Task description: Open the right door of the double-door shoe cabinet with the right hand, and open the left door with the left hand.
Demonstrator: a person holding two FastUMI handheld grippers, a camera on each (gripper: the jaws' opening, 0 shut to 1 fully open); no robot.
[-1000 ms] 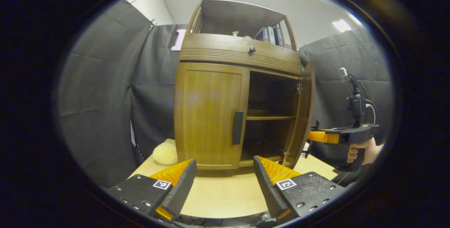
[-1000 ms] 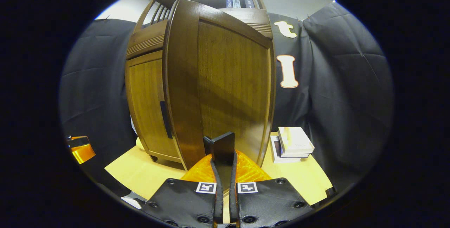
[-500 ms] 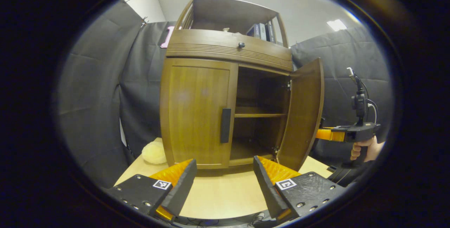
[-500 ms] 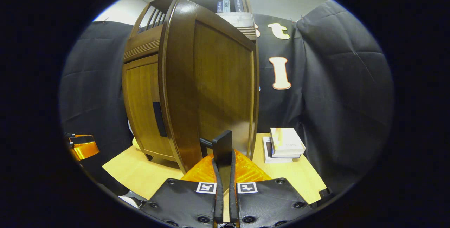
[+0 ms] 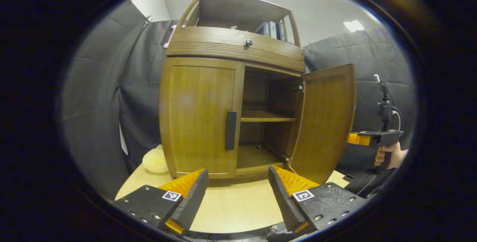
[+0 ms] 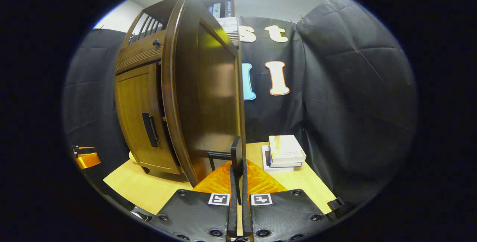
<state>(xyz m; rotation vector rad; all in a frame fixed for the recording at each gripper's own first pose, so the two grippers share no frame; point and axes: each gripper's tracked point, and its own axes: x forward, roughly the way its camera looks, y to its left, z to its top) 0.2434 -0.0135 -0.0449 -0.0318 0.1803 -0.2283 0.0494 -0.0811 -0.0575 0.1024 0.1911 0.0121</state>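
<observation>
Two doors front the shoe cabinet, which stands at the centre of the left gripper view on a pale table: the right door is swung wide toward the right of that frame, baring one inner shelf, while the left door is flush shut with its single dark handle untouched. In the right gripper view the right gripper, at bottom centre, has its fingers pressed together on the right door's handle, a pinch that seems the reason the door can be drawn outward edge-on to that camera. The left gripper, at the bottom of its own view, holds its fingers spread wide and empty, facing the cabinet's lower front and well short of the left handle; I judge it is kept parted so it can close round that handle next. One hand grips the other tool at the right edge of the left gripper view. One pale fluffy lump lies by the cabinet's lower left corner. One stack of books rests on the table right of centre in the right gripper view; the count is unclear. Several books stand on the cabinet's top shelf.
</observation>
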